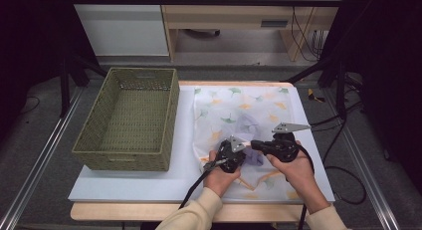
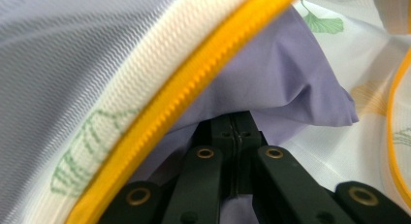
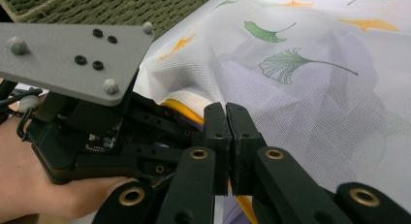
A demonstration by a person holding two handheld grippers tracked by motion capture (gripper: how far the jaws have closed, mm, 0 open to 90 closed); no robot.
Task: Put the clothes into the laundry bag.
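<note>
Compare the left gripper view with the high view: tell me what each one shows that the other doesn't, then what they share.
The left gripper view alone gives the close detail: the yellow zipper with its teeth curving along the bag's mouth, and the left gripper with its jaws shut on the purple cloth inside. The high view alone gives the woven basket, the white mat, the right gripper and both hands. Both show the mesh laundry bag with its ginkgo-leaf print and the purple cloth in it.

No legible text — no labels, no numbers.
</note>
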